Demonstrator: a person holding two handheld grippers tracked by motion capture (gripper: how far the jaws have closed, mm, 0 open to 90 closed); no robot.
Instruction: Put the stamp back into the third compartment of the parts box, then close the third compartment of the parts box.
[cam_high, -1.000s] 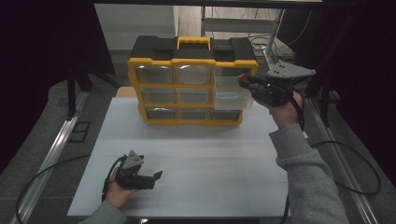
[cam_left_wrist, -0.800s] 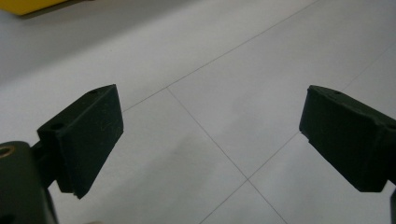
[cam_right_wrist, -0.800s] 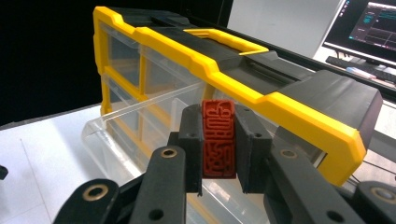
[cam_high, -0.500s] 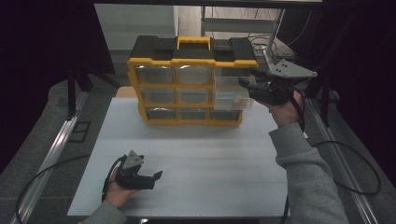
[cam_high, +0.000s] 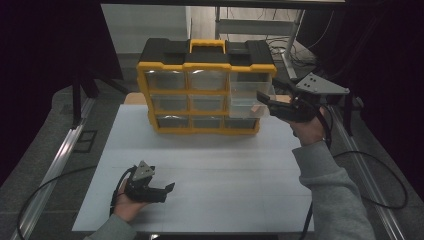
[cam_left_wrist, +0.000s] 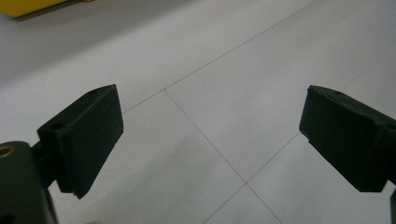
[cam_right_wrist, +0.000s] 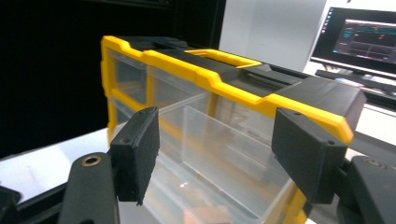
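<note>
- Claw work first: the right claw hung at the right end of the cabinet, jaws spread wide, holding nothing; its own view looked past both black pads into a clear drawer.
- That drawer, in the right-hand column of the organizer, stood pulled well out from the front, and the claw's tips sat right at its outer corner. Whether they touched the plastic, I couldn't tell.
- Something small and orange-brown lay low in the drawer below; too blurred to name.
- Left claw was parked near the front-left of the table, jaws gaping, nothing between them but bare white surface in its own view.
- The organizer itself stood upright at the back of the table, yellow frame, black top, yellow handle, three columns of clear drawers.
- Handling, as a judgement: the drawer looked like thin, stiff, slick plastic, light and likely to flex or crack if squeezed hard. Best hold would be across the front lip or a side wall near the front, with modest pressure.
- The cabinet looked light enough to slide or tip when a drawer was pushed; the idle left claw could brace it.
- Monitor glowed behind, well clear.
</note>
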